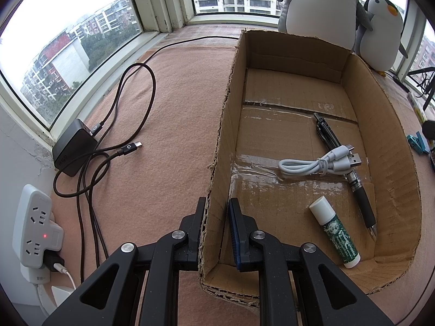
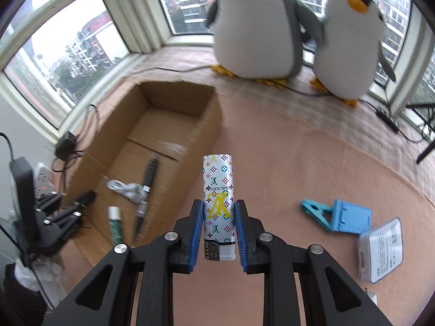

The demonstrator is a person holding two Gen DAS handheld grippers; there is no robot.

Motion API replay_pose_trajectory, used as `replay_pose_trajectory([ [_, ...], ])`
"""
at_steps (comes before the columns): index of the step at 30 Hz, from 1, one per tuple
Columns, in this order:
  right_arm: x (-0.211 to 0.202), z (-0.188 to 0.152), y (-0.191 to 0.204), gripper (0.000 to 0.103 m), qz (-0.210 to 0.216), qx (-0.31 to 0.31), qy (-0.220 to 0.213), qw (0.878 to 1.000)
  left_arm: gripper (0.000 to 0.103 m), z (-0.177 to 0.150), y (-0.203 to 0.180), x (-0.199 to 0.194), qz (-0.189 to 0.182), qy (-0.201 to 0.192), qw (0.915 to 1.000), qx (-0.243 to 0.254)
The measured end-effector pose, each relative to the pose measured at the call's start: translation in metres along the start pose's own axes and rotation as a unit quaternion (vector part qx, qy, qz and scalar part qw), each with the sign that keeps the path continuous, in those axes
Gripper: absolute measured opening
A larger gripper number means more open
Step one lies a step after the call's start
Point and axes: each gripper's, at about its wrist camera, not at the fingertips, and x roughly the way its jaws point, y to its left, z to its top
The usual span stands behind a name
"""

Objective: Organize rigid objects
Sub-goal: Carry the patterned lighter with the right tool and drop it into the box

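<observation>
A cardboard box (image 1: pixel 225 125) lies open on the pink blanket. Inside it lie a black pen (image 1: pixel 361 198), a coiled white USB cable (image 1: pixel 312 165) and a green-and-white glue stick (image 1: pixel 337 233). My left gripper (image 1: pixel 216 206) is shut on the box's left wall near its front corner. My right gripper (image 2: pixel 218 210) is shut on a white patterned lighter (image 2: pixel 217 190), held above the blanket just right of the box (image 2: pixel 206 125). The left gripper also shows in the right wrist view (image 2: pixel 68 209) at the box's near-left side.
A black charger (image 1: pixel 74 148) with looped cable and a white power strip (image 1: pixel 35 231) lie left of the box. Two plush penguins (image 2: pixel 258 27) stand by the window. A blue clip (image 2: pixel 337 214) and a white tin (image 2: pixel 380 250) lie on the blanket to the right.
</observation>
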Motion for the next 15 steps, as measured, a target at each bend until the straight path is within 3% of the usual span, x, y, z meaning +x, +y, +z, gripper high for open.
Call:
replay_pose_trajectory([
  [15,0.014,0.031,0.063,0.021,0.027,-0.033,-0.006,0.999,0.016,0.0,0.0,0.0,0.0,0.0,1.0,0.0],
])
